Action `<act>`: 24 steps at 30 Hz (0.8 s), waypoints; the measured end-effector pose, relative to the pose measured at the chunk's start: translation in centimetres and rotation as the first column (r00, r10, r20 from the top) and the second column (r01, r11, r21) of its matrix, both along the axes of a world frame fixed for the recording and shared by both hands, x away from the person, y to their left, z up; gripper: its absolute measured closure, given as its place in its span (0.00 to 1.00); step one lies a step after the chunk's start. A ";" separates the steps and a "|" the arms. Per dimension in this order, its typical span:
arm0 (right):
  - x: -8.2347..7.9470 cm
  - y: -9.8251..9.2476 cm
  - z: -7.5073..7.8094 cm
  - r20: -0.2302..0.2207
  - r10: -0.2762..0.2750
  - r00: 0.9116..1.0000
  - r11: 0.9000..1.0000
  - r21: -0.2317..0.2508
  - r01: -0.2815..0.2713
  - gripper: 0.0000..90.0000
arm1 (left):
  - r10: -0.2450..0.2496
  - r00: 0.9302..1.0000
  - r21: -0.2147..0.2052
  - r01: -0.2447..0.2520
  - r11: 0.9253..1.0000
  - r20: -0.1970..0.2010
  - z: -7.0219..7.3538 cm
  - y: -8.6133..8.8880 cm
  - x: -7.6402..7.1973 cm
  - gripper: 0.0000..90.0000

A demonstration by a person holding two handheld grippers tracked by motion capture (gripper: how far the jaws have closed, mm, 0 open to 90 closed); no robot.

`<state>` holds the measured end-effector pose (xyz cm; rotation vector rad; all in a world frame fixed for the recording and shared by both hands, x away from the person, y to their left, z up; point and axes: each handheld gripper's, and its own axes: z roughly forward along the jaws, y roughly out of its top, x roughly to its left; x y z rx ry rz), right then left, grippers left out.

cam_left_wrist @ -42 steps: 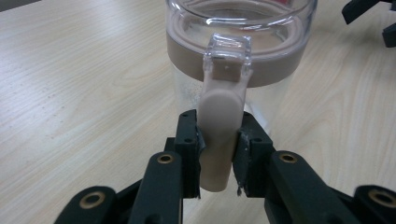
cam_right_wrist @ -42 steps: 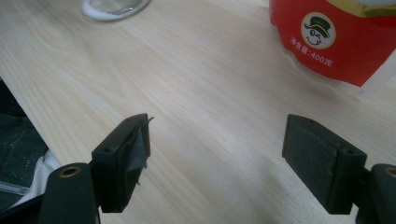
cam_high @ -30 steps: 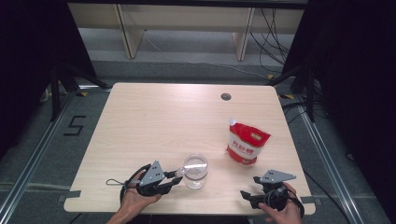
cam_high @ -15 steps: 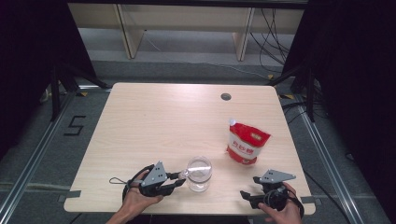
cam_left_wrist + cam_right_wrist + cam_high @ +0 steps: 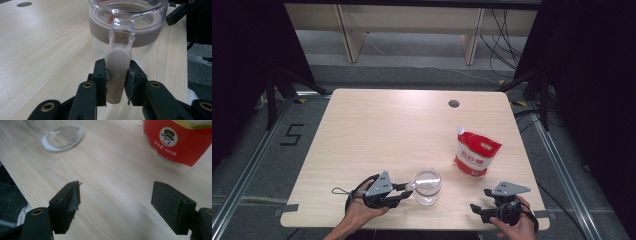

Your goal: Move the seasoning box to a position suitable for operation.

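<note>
A clear glass jar (image 5: 428,186) stands upright at the near edge of the desk (image 5: 402,130), just left of centre. It has a beige collar under its open rim and a beige flip latch (image 5: 117,72) hanging down its side. A red pouch (image 5: 477,156) stands to its far right, apart.

Jar (image 5: 62,136): upper body cut off by top edge. Red pouch (image 5: 178,140): top cut off; small print illegible.
</note>
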<state>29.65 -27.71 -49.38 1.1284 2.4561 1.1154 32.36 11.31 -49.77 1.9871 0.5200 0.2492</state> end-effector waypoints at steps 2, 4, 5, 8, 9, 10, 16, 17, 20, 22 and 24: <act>-0.1 0.1 0.0 0.006 -0.019 1.000 1.000 0.009 0.019 0.27 | 0.021 1.000 0.000 -0.021 1.000 -0.015 0.1 0.0 -0.2 0.63; -0.1 0.1 0.0 -0.013 -0.016 1.000 1.000 0.012 0.016 0.27 | 0.026 0.999 0.009 -0.026 1.000 -0.018 0.3 0.2 -0.3 0.56; 0.0 0.1 0.0 -0.007 -0.010 1.000 1.000 0.013 0.010 0.27 | 0.036 0.999 -0.001 -0.036 0.999 -0.032 0.5 0.3 -0.6 0.54; 0.1 -0.1 0.0 0.009 -0.007 1.000 1.000 0.004 0.007 0.27 | 0.050 0.998 -0.009 -0.051 0.999 -0.033 1.1 0.8 -1.0 0.49; 0.1 -0.1 0.0 0.012 -0.004 1.000 1.000 0.003 0.004 0.27 | 0.071 0.996 -0.028 -0.073 0.997 -0.062 1.3 0.8 -1.2 0.46; 0.2 -0.1 -0.1 0.013 -0.003 1.000 1.000 0.003 0.003 0.27 | 0.080 0.994 -0.034 -0.083 0.996 -0.068 1.4 0.9 -1.2 0.43; -0.1 0.0 0.0 -0.011 -0.024 1.000 1.000 0.019 0.024 0.27 | 0.126 0.982 -0.078 -0.137 0.987 -0.138 2.3 1.6 -1.3 0.33; 0.1 -0.1 -0.1 0.010 -0.013 1.000 1.000 0.012 0.013 0.27 | 0.144 0.978 -0.081 -0.157 0.984 -0.150 2.6 1.6 -1.4 0.32; 0.0 -0.1 0.0 -0.001 -0.007 1.000 1.000 0.017 0.007 0.27 | 0.147 0.978 -0.073 -0.159 0.985 -0.148 3.1 1.6 -1.5 0.31; 0.1 -0.1 -0.1 0.015 0.008 1.000 1.000 0.010 -0.009 0.27 | 0.144 0.979 -0.075 -0.156 0.985 -0.146 3.4 1.5 -1.6 0.30; 0.1 -0.1 -0.1 0.009 0.010 1.000 1.000 0.012 -0.010 0.27 | 0.144 0.979 -0.071 -0.155 0.985 -0.146 3.5 1.5 -1.7 0.31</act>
